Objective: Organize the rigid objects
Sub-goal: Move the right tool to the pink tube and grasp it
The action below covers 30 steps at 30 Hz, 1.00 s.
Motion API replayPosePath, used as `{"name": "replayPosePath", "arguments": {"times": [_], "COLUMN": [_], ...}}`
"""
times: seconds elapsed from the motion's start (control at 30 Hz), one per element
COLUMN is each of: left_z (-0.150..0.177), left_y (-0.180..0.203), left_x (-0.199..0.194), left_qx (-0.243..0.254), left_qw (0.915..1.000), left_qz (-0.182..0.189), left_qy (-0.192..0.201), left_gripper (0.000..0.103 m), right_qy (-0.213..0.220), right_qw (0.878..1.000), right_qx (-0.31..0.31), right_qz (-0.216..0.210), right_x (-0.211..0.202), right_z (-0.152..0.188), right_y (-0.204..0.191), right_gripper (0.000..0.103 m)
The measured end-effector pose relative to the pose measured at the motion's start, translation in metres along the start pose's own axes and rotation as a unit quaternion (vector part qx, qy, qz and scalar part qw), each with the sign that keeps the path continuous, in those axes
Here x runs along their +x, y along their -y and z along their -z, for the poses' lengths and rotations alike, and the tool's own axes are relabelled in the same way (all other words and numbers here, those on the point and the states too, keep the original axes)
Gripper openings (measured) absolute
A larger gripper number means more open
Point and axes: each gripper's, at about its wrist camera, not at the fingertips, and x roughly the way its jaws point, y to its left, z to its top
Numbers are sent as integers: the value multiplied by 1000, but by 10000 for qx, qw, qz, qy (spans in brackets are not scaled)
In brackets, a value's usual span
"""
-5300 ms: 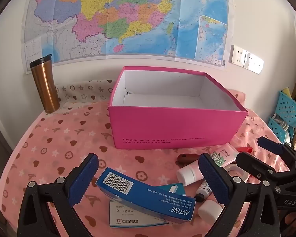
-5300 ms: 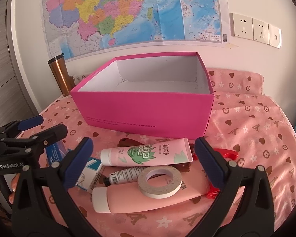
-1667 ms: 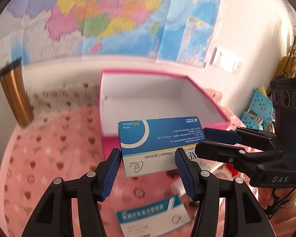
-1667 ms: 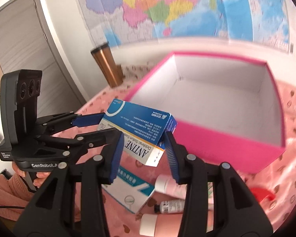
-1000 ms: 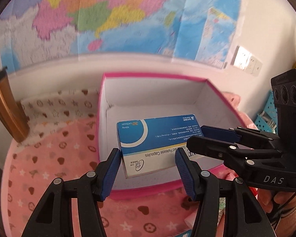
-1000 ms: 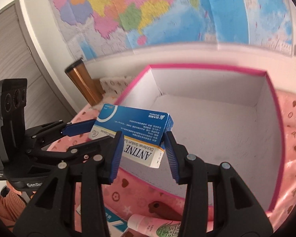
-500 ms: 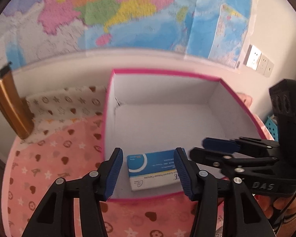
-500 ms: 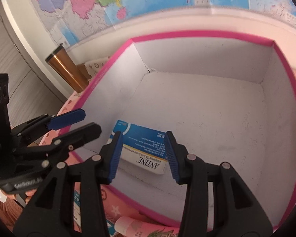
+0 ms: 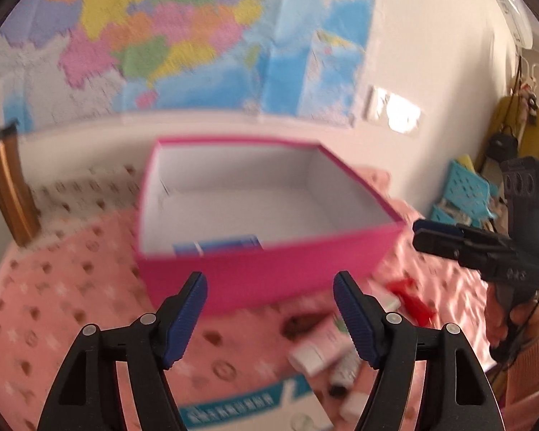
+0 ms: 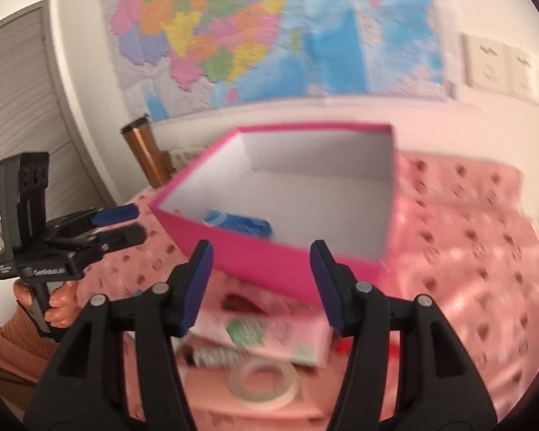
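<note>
The blue medicine box [image 9: 217,245] lies inside the open pink box [image 9: 269,265], against its near left wall; it also shows in the right wrist view [image 10: 239,223], inside the pink box [image 10: 269,262]. My left gripper [image 9: 269,305] is open and empty, held in front of the pink box. My right gripper [image 10: 260,280] is open and empty, also in front of it. A pink tube [image 10: 262,334], a small dark-capped tube [image 10: 212,353] and a tape roll [image 10: 262,382] lie on the cloth below my right gripper. A second blue-and-white medicine box [image 9: 233,402] lies below my left gripper.
A copper tumbler [image 10: 145,154] stands left of the pink box near the wall. A red item [image 9: 409,298] lies right of the pink box. Blue baskets [image 9: 463,190] stand at the far right. The pink patterned cloth [image 10: 467,251] covers the table.
Both grippers opened wider and drew back and out of the pink box, leaving the blue medicine box inside. The views are blurred from motion.
</note>
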Motion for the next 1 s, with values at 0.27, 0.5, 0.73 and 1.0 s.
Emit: {"name": "replayPosePath", "arguments": {"times": [0.27,0.5,0.73,1.0], "left_z": [38,53,57,57], "left_y": [19,24,25,27], "left_x": [31,44,54,55], "left_qx": [36,-51,-128,-108], "left_qw": [9966,9927,9891,9882], "left_qz": [270,419,567,541], "left_qy": [-773,-1126,-1355,-1428], "left_gripper": [74,73,65,51], "right_qy": [-613,-763,-800,-849], "right_qw": [9964,9948,9943,9941], "right_qx": [522,640,682,674], "right_qz": [247,213,170,55], "right_x": [21,33,42,50], "right_z": [39,52,53,53], "right_y": [27,30,31,31], "right_gripper": [58,58,58,58]}}
